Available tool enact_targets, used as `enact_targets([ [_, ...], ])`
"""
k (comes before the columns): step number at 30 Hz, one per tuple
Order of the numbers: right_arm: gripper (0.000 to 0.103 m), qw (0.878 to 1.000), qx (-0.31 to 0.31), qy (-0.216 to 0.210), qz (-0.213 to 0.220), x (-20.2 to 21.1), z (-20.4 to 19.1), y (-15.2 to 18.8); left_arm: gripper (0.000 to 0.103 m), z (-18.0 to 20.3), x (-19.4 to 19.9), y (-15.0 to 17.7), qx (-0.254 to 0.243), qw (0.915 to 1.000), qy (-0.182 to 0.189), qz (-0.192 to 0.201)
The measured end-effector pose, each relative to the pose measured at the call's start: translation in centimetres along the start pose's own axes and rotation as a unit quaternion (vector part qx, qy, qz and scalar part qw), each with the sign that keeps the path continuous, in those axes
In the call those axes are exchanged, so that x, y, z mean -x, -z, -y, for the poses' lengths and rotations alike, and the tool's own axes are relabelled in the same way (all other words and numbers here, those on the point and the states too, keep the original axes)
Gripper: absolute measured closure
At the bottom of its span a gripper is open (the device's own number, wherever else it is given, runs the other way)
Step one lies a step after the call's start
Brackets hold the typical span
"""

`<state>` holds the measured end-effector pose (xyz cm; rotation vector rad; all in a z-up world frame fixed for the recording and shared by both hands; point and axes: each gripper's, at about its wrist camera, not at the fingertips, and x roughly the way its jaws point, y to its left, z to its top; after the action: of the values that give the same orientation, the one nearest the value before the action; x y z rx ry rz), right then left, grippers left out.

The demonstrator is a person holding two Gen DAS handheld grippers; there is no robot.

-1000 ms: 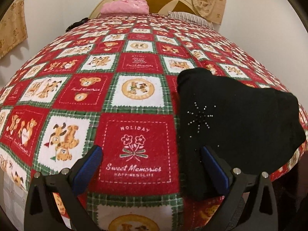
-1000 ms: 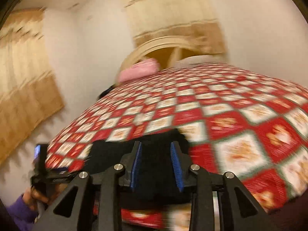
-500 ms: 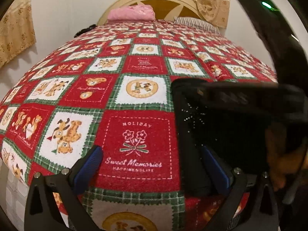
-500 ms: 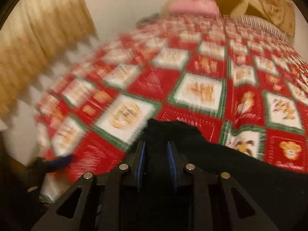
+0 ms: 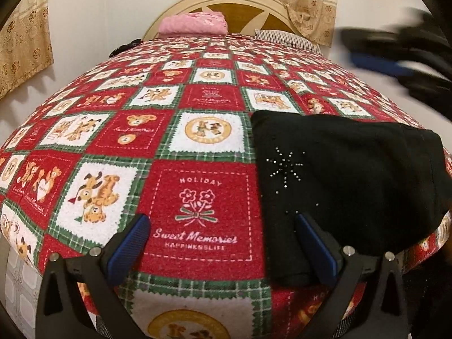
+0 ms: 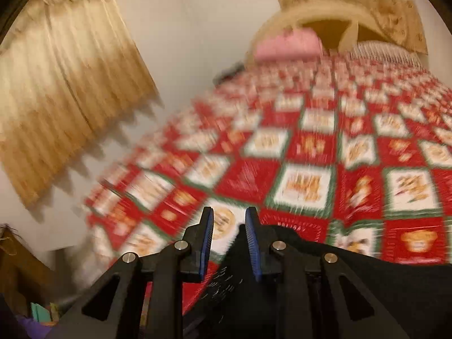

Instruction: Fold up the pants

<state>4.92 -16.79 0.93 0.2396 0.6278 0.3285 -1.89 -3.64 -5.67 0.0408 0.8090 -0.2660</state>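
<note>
one bed (image 5: 197, 141) fills most of both views, under a red, white and green patchwork cover printed with bears, dogs and a "sweet memories" square. at the head end a rounded cream headboard (image 5: 226, 2) stands against a pale wall, with a pink bundle (image 5: 193, 24) and a striped pillow (image 5: 285, 38) before it. tan patterned curtains (image 5: 24, 34) hang at the left and behind the headboard. the pants (image 5: 347, 175), black and folded into a compact pad with a small sparkly star on them, lie flat at the near right corner of the bed, reaching its front edge. the left claw (image 5: 223, 248) is spread wide above the near edge, gripping nothing; its right finger overlaps the pants' near left end, its left finger is over the red square. the right claw (image 6: 228, 243) is narrow, a small gap between the blue pads, nothing in it, with the pants just beneath it; that view is blurred. in the left view it shows only as a dark smear at the upper right.
</note>
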Motion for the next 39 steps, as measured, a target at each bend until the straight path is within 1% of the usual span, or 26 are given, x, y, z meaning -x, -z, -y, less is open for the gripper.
enact_targets([
  [1, 0.078, 1.000, 0.006, 0.011, 0.015, 2.5, 0.2, 0.0, 0.000, 0.0, 0.0, 0.0, 0.000, 1.0000, 0.000, 0.000],
  [3, 0.078, 0.998, 0.009, 0.048, 0.041, 7.0, 1.6, 0.8, 0.000, 0.0, 0.0, 0.0, 0.001, 1.0000, -0.001, 0.001],
  [5, 0.078, 0.995, -0.006, 0.086, 0.053, 10.2, 3.6, 1.9, 0.000, 0.1, 0.0, 0.0, 0.003, 1.0000, -0.004, 0.001],
  [7, 0.078, 0.986, -0.017, 0.149, 0.066, 13.1, 5.9, 3.8, 0.000, 0.2, 0.0, 0.0, 0.005, 1.0000, -0.007, -0.001],
  [10, 0.078, 0.977, -0.037, 0.201, 0.057, 14.5, 8.6, 6.0, 0.000, 0.3, 0.1, 0.0, 0.007, 0.9999, -0.012, -0.005],
  [12, 0.078, 0.972, -0.061, 0.222, 0.042, 14.1, 10.4, 7.5, 0.000, 0.3, 0.1, 0.0, 0.007, 0.9999, -0.014, -0.007],
  [15, 0.078, 0.970, -0.075, 0.227, 0.035, 12.9, 11.9, 8.4, 0.000, 0.4, 0.1, 0.0, 0.008, 0.9998, -0.017, -0.008],
  [20, 0.078, 0.965, -0.044, 0.256, 0.031, 11.5, 11.6, 8.4, 0.000, 0.6, 0.2, 0.1, 0.008, 0.9997, -0.023, -0.007],
  [24, 0.078, 0.966, -0.056, 0.251, 0.042, 11.5, 12.2, 8.8, 0.000, 0.6, 0.3, 0.0, 0.009, 0.9996, -0.024, -0.009],
  [32, 0.078, 0.964, -0.043, 0.258, 0.043, 11.4, 11.9, 8.8, 0.000, 0.5, 0.5, 0.1, 0.009, 0.9996, -0.023, -0.011],
  [38, 0.077, 0.966, -0.037, 0.252, 0.051, 12.2, 11.2, 9.1, 0.000, 0.4, 0.4, 0.2, 0.009, 0.9997, -0.022, -0.012],
  [39, 0.075, 0.967, -0.037, 0.248, 0.051, 12.5, 11.0, 9.2, 0.000, 0.4, 0.4, 0.2, 0.009, 0.9997, -0.021, -0.012],
])
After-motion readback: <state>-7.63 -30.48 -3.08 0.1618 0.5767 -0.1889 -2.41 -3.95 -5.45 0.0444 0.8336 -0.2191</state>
